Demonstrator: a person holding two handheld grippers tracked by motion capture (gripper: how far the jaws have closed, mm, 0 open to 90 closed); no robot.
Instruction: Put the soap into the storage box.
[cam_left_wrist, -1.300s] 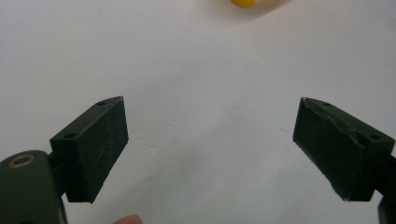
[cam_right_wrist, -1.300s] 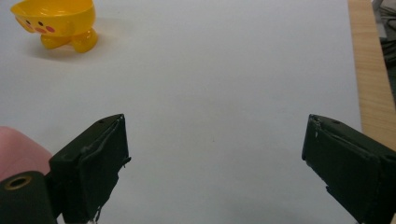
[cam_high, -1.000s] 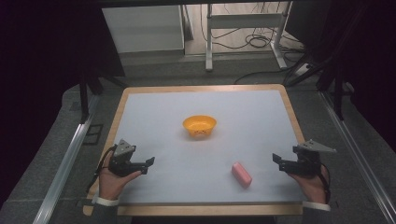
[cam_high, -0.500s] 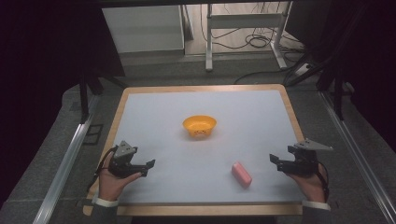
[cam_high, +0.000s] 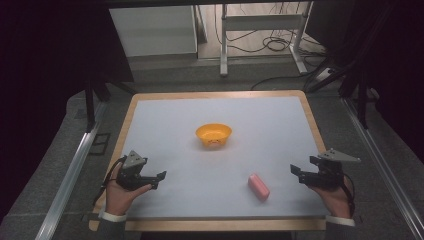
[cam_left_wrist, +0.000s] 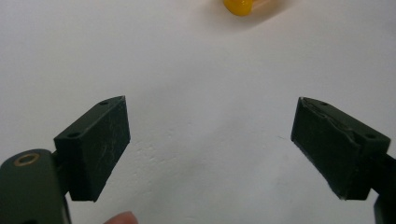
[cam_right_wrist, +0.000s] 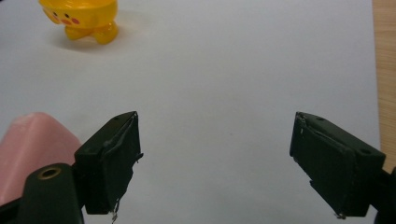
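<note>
The right gripper (cam_high: 302, 173) is held with fingers (cam_right_wrist: 112, 158) apart, lately narrowing, nothing between them. The pink block (cam_high: 258, 186) lies at its nine o'clock, apart, on the worktop (cam_high: 165, 125). The left gripper (cam_high: 156, 179) fingers (cam_left_wrist: 95, 144) are spread, empty.

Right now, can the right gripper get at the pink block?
Probably yes: the right gripper is open and empty, the pink block lies just beside it, and only bare white mat lies between them.

Pink rounded block (cam_high: 258, 186) flat on the white table, near front edge; yellow bowl (cam_high: 213, 135) upright mid-table
</note>
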